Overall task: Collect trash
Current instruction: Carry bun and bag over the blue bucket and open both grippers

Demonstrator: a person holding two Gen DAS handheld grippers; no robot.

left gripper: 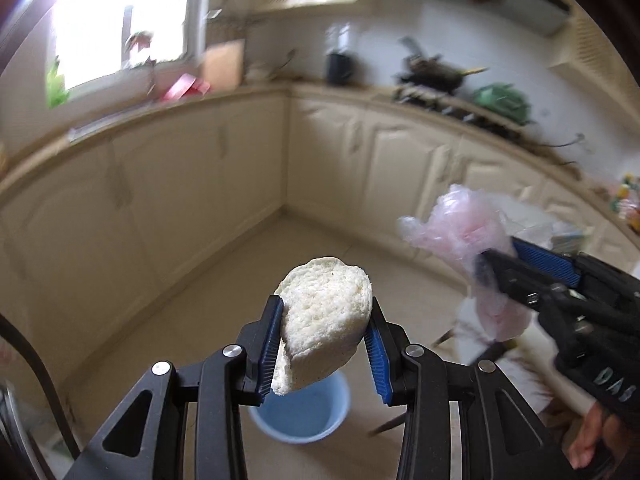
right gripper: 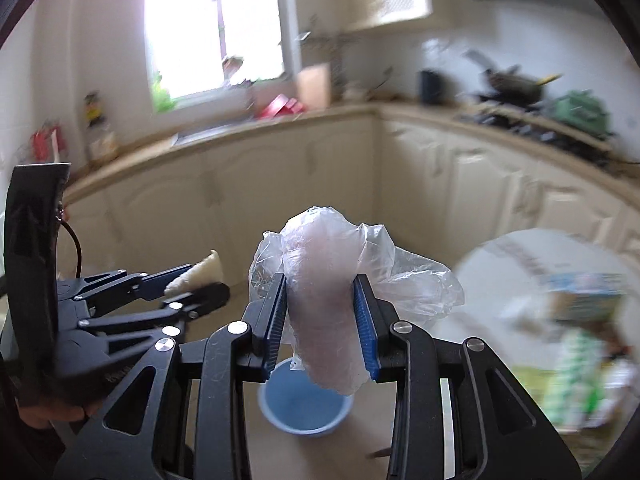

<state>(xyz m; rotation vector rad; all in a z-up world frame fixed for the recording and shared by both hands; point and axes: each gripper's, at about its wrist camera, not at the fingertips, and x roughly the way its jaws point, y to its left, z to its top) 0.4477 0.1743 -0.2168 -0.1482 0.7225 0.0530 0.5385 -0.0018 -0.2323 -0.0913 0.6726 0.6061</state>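
Note:
My left gripper (left gripper: 325, 334) is shut on a white piece of bread (left gripper: 324, 320) and holds it in the air above a blue bucket (left gripper: 304, 416) on the kitchen floor. My right gripper (right gripper: 321, 322) is shut on a crumpled clear plastic bag (right gripper: 320, 300), also in the air above the blue bucket (right gripper: 306, 410). The right gripper (left gripper: 486, 270) with the plastic bag (left gripper: 460, 228) shows at the right of the left wrist view. The left gripper (right gripper: 196, 280) with the bread (right gripper: 200, 272) shows at the left of the right wrist view.
Cream cabinets (left gripper: 200, 184) and a countertop (left gripper: 360, 90) run around the room's corner, under a bright window (right gripper: 208, 28). A stove with a pan (left gripper: 432, 72) and a green item (left gripper: 502, 102) stand on the counter. A round table with packages (right gripper: 560, 300) is at the right.

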